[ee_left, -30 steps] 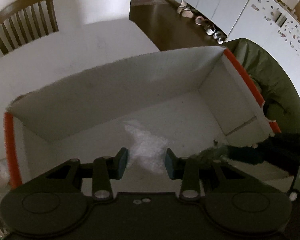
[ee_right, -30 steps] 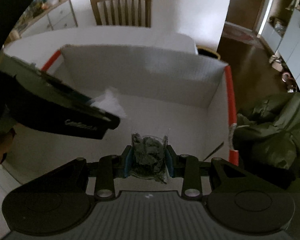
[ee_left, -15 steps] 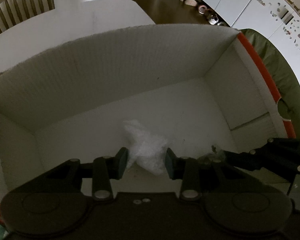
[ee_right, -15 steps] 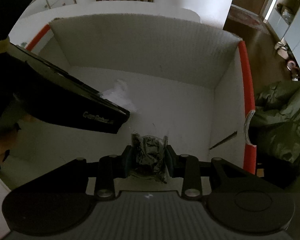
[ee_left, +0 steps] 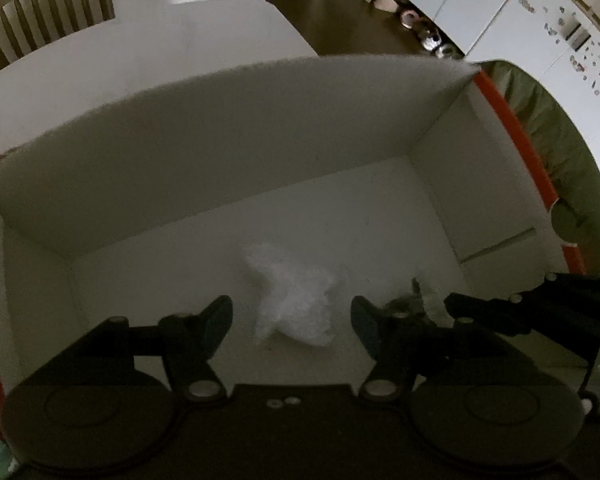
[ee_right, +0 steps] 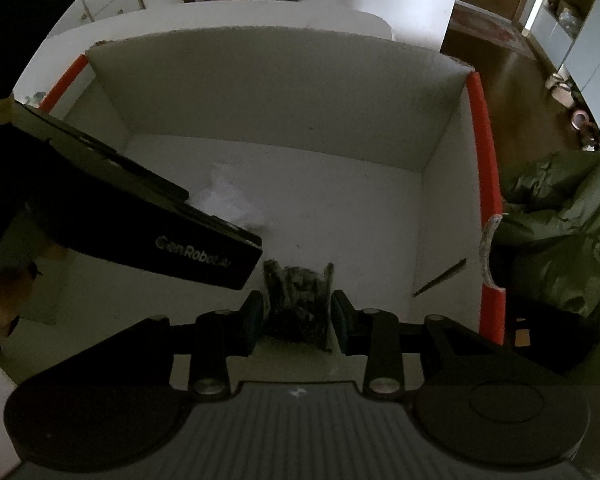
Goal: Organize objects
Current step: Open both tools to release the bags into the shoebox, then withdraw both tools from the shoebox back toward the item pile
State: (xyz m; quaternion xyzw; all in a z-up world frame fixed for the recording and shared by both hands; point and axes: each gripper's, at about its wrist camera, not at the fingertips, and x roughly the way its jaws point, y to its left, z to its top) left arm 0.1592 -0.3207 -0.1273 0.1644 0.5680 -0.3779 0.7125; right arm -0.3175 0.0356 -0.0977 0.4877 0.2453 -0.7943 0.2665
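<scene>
The crumpled white plastic bag [ee_left: 296, 300] lies loose on the floor of the open white cardboard box with orange-taped edges [ee_left: 512, 128], which appears to stand on a white counter [ee_left: 172, 40]; it looks light, soft and shapeless, so it should be pinched at a bunched fold, not its slack edge; the left gripper [ee_left: 292, 320] hangs steeply over it, its fingers having just been opening and now spread clear on either side, touching nothing; the right gripper [ee_right: 298, 314] points down into the box too, fingers pinching a small clear packet of dark crinkled contents [ee_right: 298, 300], likely limp and easily crushed, though the dim light blurs what it holds; the packet sits low, near the box floor.
</scene>
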